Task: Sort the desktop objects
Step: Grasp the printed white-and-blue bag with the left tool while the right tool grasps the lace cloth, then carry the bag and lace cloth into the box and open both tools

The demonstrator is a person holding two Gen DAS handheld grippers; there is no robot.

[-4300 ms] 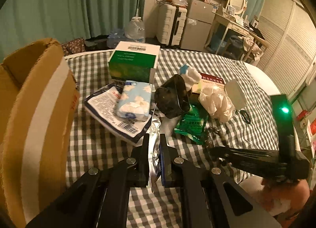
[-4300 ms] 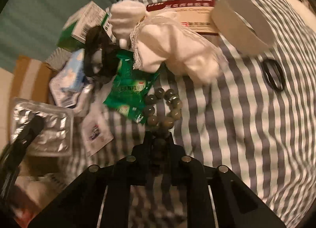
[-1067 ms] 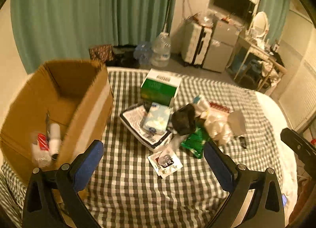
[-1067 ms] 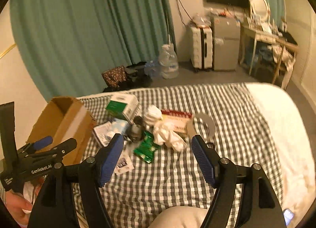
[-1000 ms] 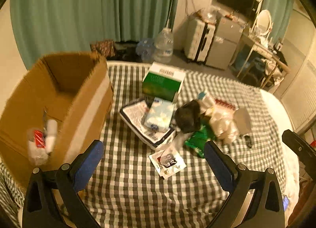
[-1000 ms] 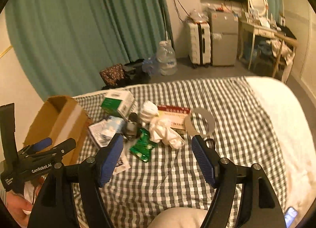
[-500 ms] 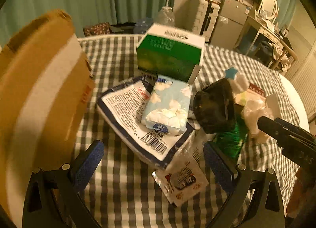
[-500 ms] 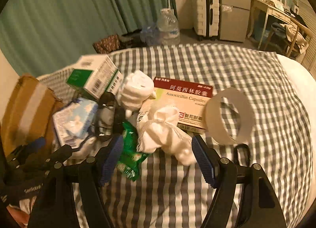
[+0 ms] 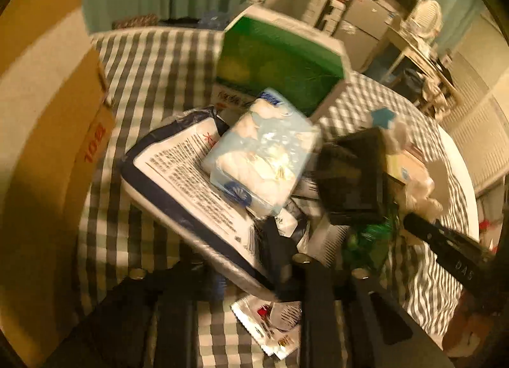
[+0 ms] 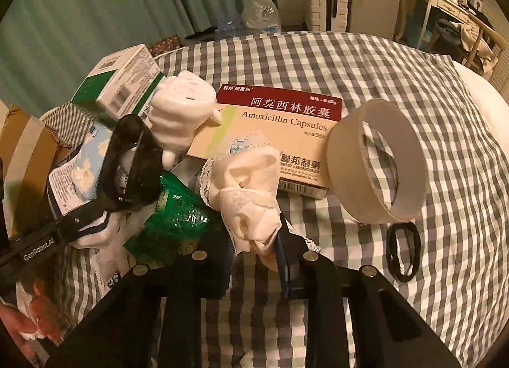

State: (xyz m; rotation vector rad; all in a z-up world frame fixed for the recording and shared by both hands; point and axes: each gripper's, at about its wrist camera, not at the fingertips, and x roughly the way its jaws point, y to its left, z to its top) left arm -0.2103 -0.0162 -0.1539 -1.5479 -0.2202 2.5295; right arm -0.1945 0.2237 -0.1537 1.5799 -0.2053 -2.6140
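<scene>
The left gripper [image 9: 251, 272] has just been closing and pinches the edge of the flat white-and-navy printed pouch [image 9: 191, 196]. The right gripper [image 10: 254, 259], also just closing, clamps the cream lace-trimmed cloth [image 10: 248, 196]. Both lie in the pile on the checked tablecloth [image 10: 413, 88]. Lift slowly so that the blue tissue pack [image 9: 264, 154] slides off.

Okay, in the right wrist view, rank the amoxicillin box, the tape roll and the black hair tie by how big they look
1. Amoxicillin box, largest, though cloth covers part of it.
2. Tape roll, close behind; it sits nearer the camera, so true size is uncertain.
3. Black hair tie, clearly smallest.
</scene>
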